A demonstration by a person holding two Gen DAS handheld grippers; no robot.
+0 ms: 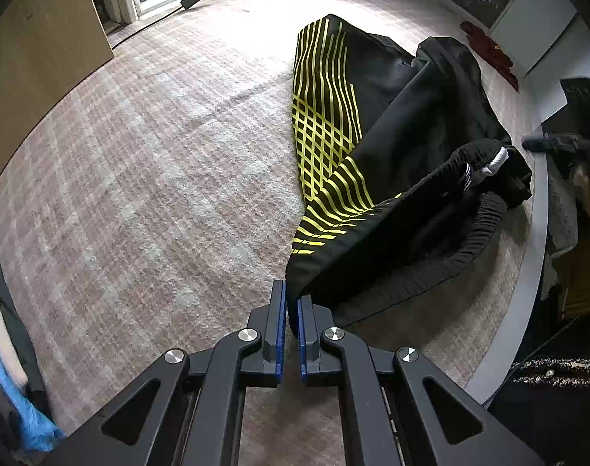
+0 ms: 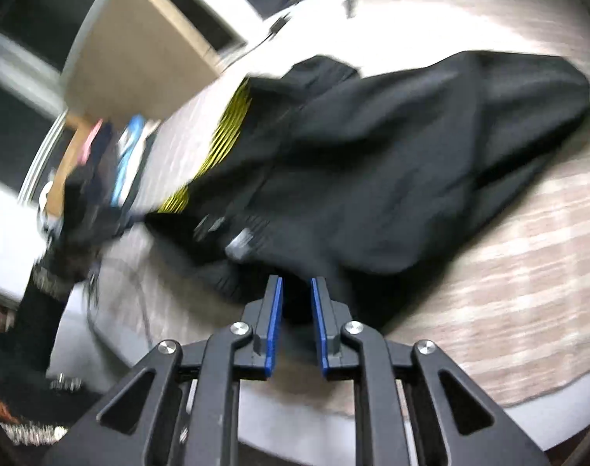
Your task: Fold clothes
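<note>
Our left claw (image 1: 291, 294) is pinched nearly shut on a corner of the shorts (image 1: 392, 147), a thin fold of black cloth caught between its blue pads (image 1: 281, 310). Our right claw (image 2: 296, 291) is clamped on a thicker bunch of the same cloth, dark fabric filling the narrow gap between its pads (image 2: 273, 310); that view is blurred, so we cannot tell which part of the garment it has.

The shorts are black with a panel of yellow stripes that cross into a grid down one side. They lie crumpled on the rug (image 1: 159, 163), spread away from the left claw, with the gathered elastic waistband (image 1: 469, 233) gaping open on the right and a white tag showing inside it.

To the left of the shorts the rug lies bare and broad, up to a tan board (image 1: 42, 58) and a window frame beyond. On the right the rug's rim runs close beside the waistband, with pale floor (image 1: 535, 272) past it. A dark red cloth (image 1: 489, 50) lies at the far right edge, well apart from the shorts. A heap of clothes, some blue (image 1: 15, 396), sits at the left edge.
</note>
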